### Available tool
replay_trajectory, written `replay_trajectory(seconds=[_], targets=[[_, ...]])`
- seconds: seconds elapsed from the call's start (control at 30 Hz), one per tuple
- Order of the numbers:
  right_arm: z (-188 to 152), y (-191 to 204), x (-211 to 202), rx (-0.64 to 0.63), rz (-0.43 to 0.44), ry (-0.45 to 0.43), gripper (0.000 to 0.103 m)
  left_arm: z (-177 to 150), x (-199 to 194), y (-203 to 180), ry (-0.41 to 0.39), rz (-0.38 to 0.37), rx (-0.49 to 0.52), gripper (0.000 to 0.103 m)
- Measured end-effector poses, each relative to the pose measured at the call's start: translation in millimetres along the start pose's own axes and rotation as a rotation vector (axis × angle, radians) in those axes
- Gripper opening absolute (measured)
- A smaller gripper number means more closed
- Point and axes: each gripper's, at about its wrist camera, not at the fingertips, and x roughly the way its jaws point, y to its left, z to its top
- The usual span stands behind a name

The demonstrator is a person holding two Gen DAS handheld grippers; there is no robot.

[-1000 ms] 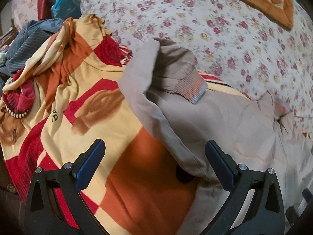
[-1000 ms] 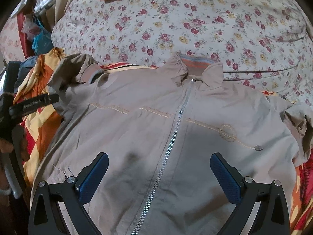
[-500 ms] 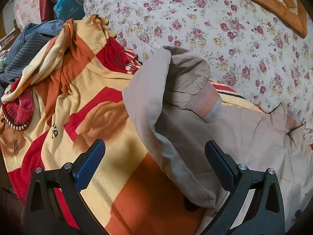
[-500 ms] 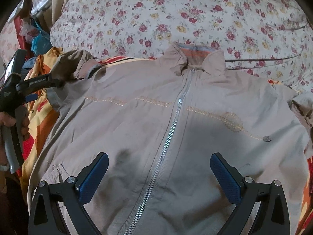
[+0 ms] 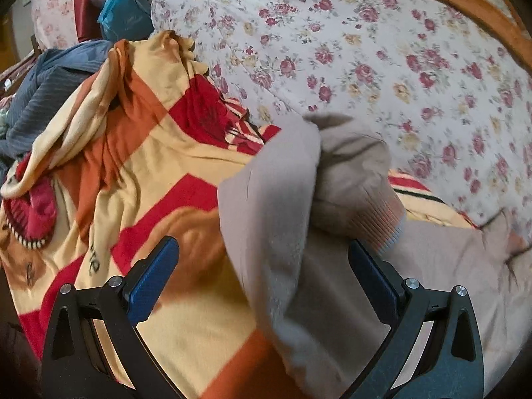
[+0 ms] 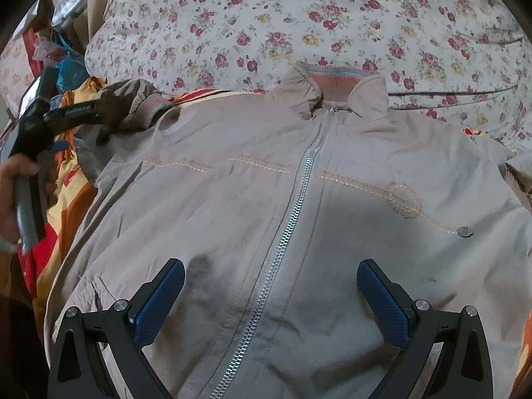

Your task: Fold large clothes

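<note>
A beige zip-up jacket point(image 6: 299, 199) lies face up on the bed, zipper closed, collar at the far end. Its left sleeve point(image 5: 276, 232) is bunched and folded, with a ribbed striped cuff point(image 5: 385, 219). My left gripper point(image 5: 262, 276) is open, with the sleeve fabric lying between its fingers. The left gripper also shows at the left edge of the right wrist view point(image 6: 79, 113), beside the sleeve. My right gripper point(image 6: 271, 296) is open over the jacket's lower front, straddling the zipper point(image 6: 292, 219).
The jacket lies on a red, orange and yellow blanket point(image 5: 139, 173). A floral bedsheet point(image 6: 299, 20) covers the bed beyond. Other clothes point(image 5: 50, 83) and bags point(image 5: 123, 16) are piled at the far left. An orange patterned cloth point(image 5: 465, 3) lies at the far edge.
My left gripper has moved forward and right, so the sleeve now lies between its fingers. My right gripper has moved forward over the jacket's front. Both stay open.
</note>
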Motion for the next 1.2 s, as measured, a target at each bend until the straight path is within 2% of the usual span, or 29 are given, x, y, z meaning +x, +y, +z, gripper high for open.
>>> replay_trajectory(seconds=[0.03, 0.1, 0.17, 0.2, 0.23, 0.27, 0.37, 0.5, 0.6, 0.63, 0.67, 0.7, 0.73, 0.77, 0.83, 0.9, 1.0, 1.07, 1.1, 1.2], targets=[[-0.3, 0.0, 1.4, -0.001, -0.001, 0.003, 0.103, 2.2, 7.1, -0.5, 0.007, 0.0, 0.01, 0.1], [-0.9, 0.3, 4.2, -0.007, -0.008, 0.004, 0.103, 3.8, 16.4, -0.5, 0.026, 0.007, 0.032, 0.084], [-1.0, 2.8, 6.7, -0.032, -0.03, -0.003, 0.103, 3.1, 25.6, 3.6, 0.072, 0.008, 0.039, 0.044], [-0.5, 3.2, 7.9, -0.041, -0.035, -0.003, 0.103, 1.9, 28.7, 8.3, 0.093, -0.001, 0.03, 0.036], [-0.3, 4.0, 9.1, -0.052, -0.042, -0.002, 0.103, 0.7, 29.6, 12.4, 0.103, -0.005, 0.02, 0.018], [-0.3, 4.6, 9.6, -0.057, -0.046, -0.003, 0.103, -0.7, 27.9, 19.2, 0.107, -0.003, 0.008, 0.014], [0.2, 2.4, 8.6, -0.054, -0.038, -0.007, 0.103, -2.9, 12.3, 36.7, 0.085, -0.029, -0.03, 0.009], [-1.0, -1.6, 5.3, -0.031, -0.023, -0.011, 0.103, -18.1, -17.9, 64.2, 0.075, -0.094, -0.04, 0.009], [-3.2, -2.1, 3.4, -0.018, -0.021, -0.012, 0.103, -42.1, -11.4, 90.7, 0.168, -0.103, -0.059, 0.009], [-3.6, -1.4, 3.4, -0.02, -0.024, -0.011, 0.103, -48.4, -7.4, 98.0, 0.192, -0.101, -0.066, 0.019], [-4.1, -0.1, 3.4, -0.023, -0.029, -0.01, 0.103, -54.4, -6.2, 108.3, 0.202, -0.108, -0.089, 0.035], [-4.4, 1.0, 3.6, -0.028, -0.035, -0.009, 0.103, -55.8, -7.9, 114.7, 0.195, -0.109, -0.11, 0.044], [-5.1, 2.3, 3.8, -0.033, -0.042, -0.008, 0.103, -56.8, -11.9, 122.6, 0.191, -0.102, -0.137, 0.052], [-5.6, 3.5, 4.0, -0.038, -0.047, -0.008, 0.103, -57.0, -16.9, 130.2, 0.184, -0.099, -0.164, 0.052], [-6.8, 4.5, 4.1, -0.045, -0.054, -0.011, 0.103, -53.7, -30.6, 141.5, 0.142, -0.084, -0.217, 0.053], [-7.0, 5.2, 4.7, -0.047, -0.062, -0.014, 0.103, -46.3, -39.1, 141.0, 0.098, -0.096, -0.222, 0.056], [-7.3, 6.2, 5.3, -0.052, -0.069, -0.018, 0.103, -35.5, -59.6, 119.5, 0.009, -0.146, -0.154, 0.057], [-7.7, 5.8, 5.3, -0.052, -0.063, -0.021, 0.103, -28.9, -71.3, 100.6, -0.037, -0.201, -0.093, 0.065], [-7.5, 5.1, 5.8, -0.051, -0.06, -0.022, 0.103, -27.5, -77.5, 94.7, -0.054, -0.218, -0.076, 0.065], [-7.0, 4.9, 7.4, -0.061, -0.056, -0.024, 0.103, -22.1, -95.9, 84.4, -0.122, -0.236, -0.044, 0.069]])
